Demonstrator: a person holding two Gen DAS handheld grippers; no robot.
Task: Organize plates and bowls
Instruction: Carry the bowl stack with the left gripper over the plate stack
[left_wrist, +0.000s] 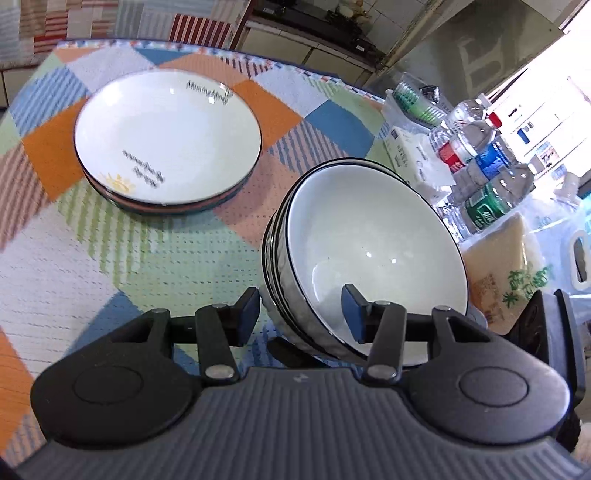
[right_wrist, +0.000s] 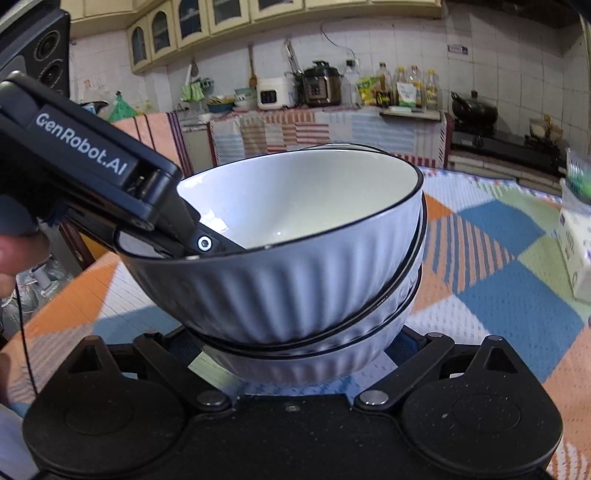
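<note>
A stack of white ribbed bowls (left_wrist: 369, 236) with black rims stands on the chequered tablecloth; the top bowl (right_wrist: 306, 236) sits tilted in the ones below. My left gripper (left_wrist: 301, 314) is open, its jaws straddling the top bowl's near rim, one pad inside and one outside. It also shows in the right wrist view (right_wrist: 207, 240), reaching into the bowl from the left. My right gripper (right_wrist: 295, 350) is open around the base of the bowl stack, its pads mostly hidden behind the bowls. A stack of white plates (left_wrist: 166, 136) with printed text lies at the far left.
Several water bottles (left_wrist: 476, 166), a tissue pack (left_wrist: 413, 151) and a plastic-bagged packet (left_wrist: 506, 258) crowd the table's right side. The table edge runs behind the plates. A kitchen counter with appliances (right_wrist: 317, 88) stands beyond the table.
</note>
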